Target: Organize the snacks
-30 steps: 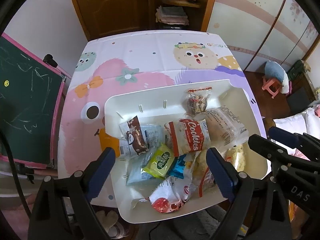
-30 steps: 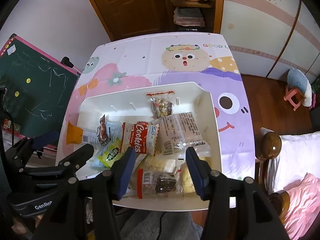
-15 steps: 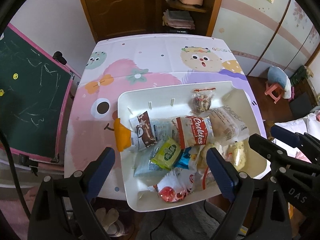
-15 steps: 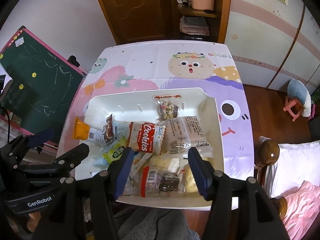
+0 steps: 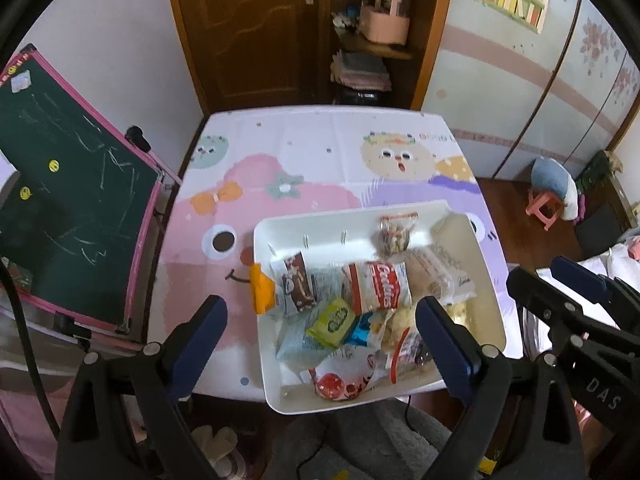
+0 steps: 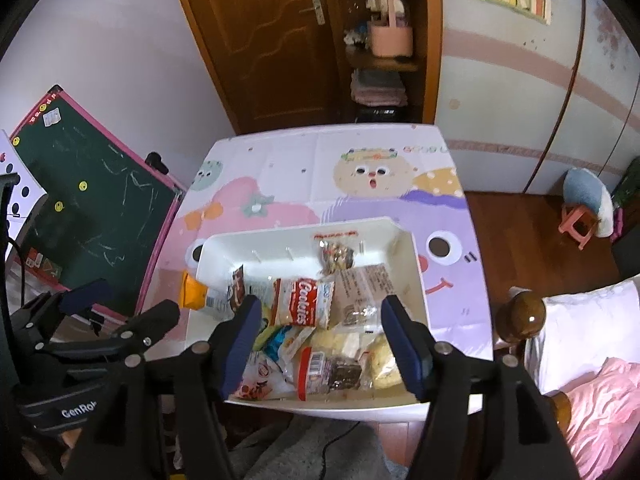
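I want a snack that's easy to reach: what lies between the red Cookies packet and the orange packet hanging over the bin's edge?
A chocolate-biscuit packet, lying against the orange packet beside the Cookies packet, clearest in the left wrist view.

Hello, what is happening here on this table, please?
A person holds two grippers above a white tray full of snack packets on a cartoon tablecloth. Neither the left gripper nor the right gripper holds anything; the right one's jaws are opening, with nothing between them. The snacks lie in a loose pile, a red Cookies packet near the middle, and an orange packet hangs over the tray's left rim. Sorting looks unfinished.
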